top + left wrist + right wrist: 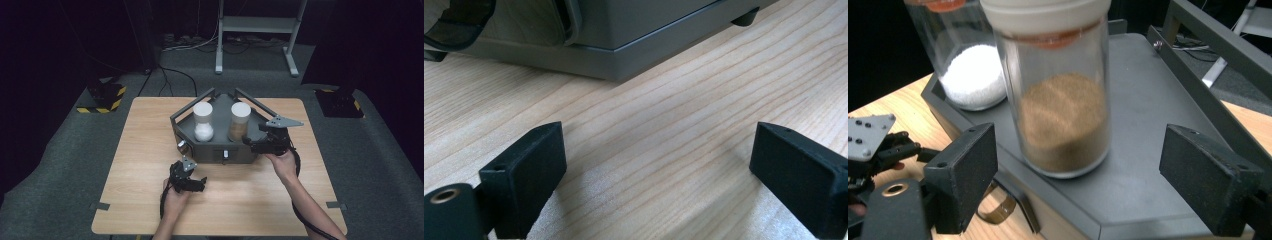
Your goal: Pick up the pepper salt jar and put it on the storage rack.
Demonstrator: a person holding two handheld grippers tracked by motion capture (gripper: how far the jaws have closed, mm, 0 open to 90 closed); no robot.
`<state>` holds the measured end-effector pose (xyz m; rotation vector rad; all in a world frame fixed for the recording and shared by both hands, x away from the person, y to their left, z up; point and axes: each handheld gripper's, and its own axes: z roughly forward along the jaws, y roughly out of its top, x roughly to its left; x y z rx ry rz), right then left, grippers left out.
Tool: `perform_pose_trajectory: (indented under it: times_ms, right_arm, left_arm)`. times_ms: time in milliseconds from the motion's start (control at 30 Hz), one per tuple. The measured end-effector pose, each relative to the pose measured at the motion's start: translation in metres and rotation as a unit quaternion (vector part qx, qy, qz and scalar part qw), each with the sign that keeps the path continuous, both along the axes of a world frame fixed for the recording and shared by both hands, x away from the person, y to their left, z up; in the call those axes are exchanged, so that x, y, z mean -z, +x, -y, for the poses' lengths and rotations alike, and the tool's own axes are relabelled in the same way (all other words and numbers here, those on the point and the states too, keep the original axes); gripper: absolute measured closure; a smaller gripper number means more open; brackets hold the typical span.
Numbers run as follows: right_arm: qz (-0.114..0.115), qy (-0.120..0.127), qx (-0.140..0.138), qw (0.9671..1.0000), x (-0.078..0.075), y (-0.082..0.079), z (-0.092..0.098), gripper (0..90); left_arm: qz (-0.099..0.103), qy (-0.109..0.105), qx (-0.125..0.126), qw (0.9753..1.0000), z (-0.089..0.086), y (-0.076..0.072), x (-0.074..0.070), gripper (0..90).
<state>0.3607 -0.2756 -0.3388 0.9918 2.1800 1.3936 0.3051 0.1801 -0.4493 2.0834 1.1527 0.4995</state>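
1. A light wooden table [150,150] stands on grey carpet in a dark room, and a white metal stand is behind it
2. The right gripper [1078,185] is wide open and holds nothing; its jaws are on either side of the jar of brown powder [1063,100] but do not touch the glass
3. This jar stands upright on the grey base [1148,150], with the jar of white grains [970,75] just beside it on the same base
4. The left gripper [659,170] is also wide open and empty, low over the bare table near the front edge of the base
5. I judge that the step in hand is the approach to the brown jar, so the grasp is not yet made
6. The next move calls for going forward a little, keeping the jar in the middle, then closing on the glass below the white lid without pushing the neighbour jar
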Motion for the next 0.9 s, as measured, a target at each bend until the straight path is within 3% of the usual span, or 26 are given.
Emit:
perform_pose_trajectory:
  times_ms: [533,733,900]
  right_arm:
    - [0.013,-0.029,0.01,0.9994,0.026,-0.031,0.019,15.4]
    - [0.001,-0.031,0.016,0.9994,0.04,-0.037,0.024,15.3]
    - [-0.022,-0.035,0.025,0.9988,0.058,-0.039,0.028,15.3]
  left_arm:
    - [0.0,0.0,0.0,1.0,0.0,0.0,0.0,8.0]
    - [0.0,0.0,0.0,1.0,0.0,0.0,0.0,8.0]
    - [0.0,0.0,0.0,1.0,0.0,0.0,0.0,8.0]
